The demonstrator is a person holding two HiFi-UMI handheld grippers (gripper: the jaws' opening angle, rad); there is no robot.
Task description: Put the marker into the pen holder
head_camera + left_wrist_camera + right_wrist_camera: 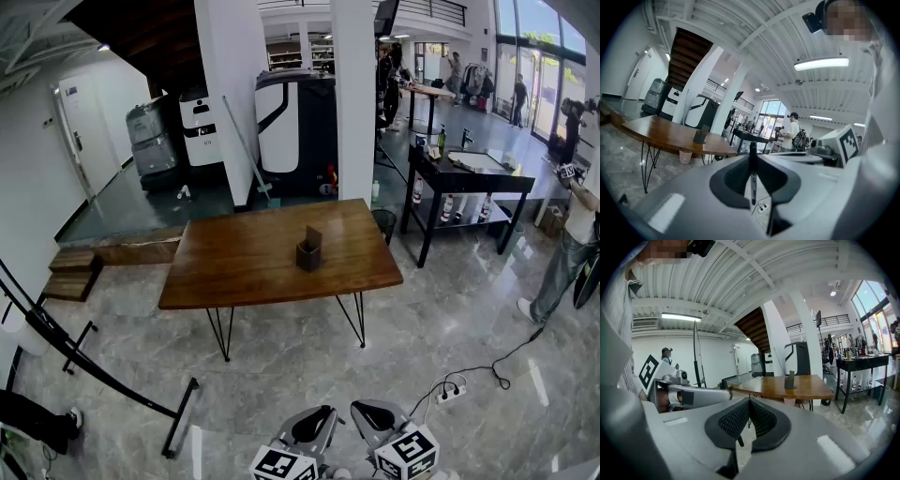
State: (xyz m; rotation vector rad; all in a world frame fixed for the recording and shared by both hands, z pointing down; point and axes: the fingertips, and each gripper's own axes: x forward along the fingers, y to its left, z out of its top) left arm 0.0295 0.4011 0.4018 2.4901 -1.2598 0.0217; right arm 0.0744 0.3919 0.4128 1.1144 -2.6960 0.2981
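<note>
left claw (753, 157) grips the marker (753, 182); right claw (749, 405) closed, empty; pen holder (309, 251) on table (234, 267).

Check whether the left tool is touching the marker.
Touching. The left gripper view shows the left tool with its jaws closed on the marker, which stands upright, pinched between them with no gap on either side.

The left tongs (753, 157) and the right tongs (749, 401) are formed as light-grey shells lined with black pads (733, 420), each topped by a white cube (406, 453) with black square markers, and a pale striped shirt (626, 310) is worn.
</note>
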